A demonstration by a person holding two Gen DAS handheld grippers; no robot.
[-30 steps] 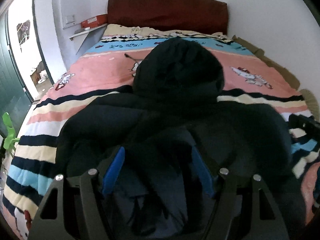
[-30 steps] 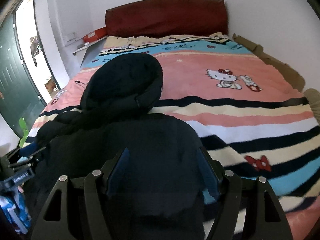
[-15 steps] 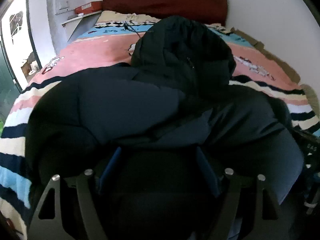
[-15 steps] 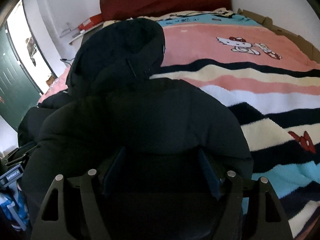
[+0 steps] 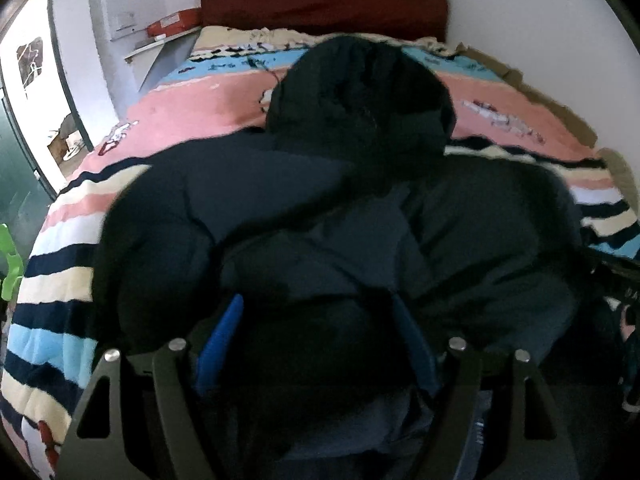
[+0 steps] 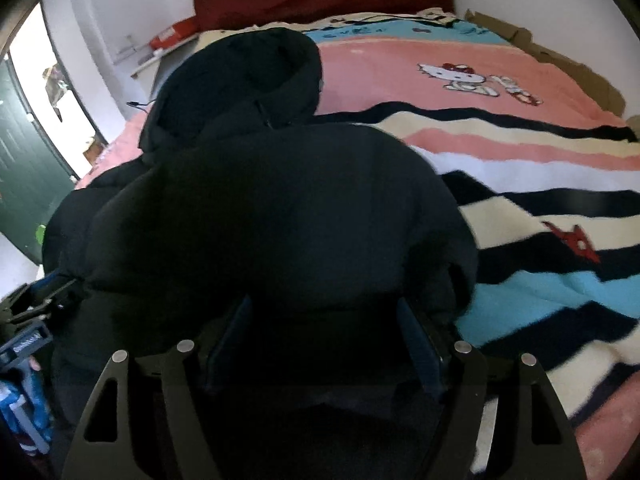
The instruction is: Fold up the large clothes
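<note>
A large dark navy hooded puffer jacket [image 5: 304, 208] lies on the bed, hood toward the headboard. It also fills the right wrist view [image 6: 260, 200]. My left gripper [image 5: 320, 320] stands with its blue fingers [image 5: 224, 332] wide apart, the jacket's near edge bunched between them. My right gripper [image 6: 324, 328] is likewise spread wide with dark jacket fabric between its fingers [image 6: 420, 344]. Whether either is clamped on the fabric is not clear. The right gripper also shows at the right edge of the left wrist view [image 5: 616, 276].
The bed has a striped pink, cream, navy and blue blanket [image 6: 520, 160] with a cartoon cat print. A dark red headboard [image 5: 320, 0] stands against the far wall. A shelf with a red box [image 5: 172, 26] is at the left. A doorway [image 5: 32, 92] opens at far left.
Both grippers pushed forward with the jacket's lower part, folding it up over the body toward the hood; now they have drawn back slightly, and the jacket lies bunched and shorter.
</note>
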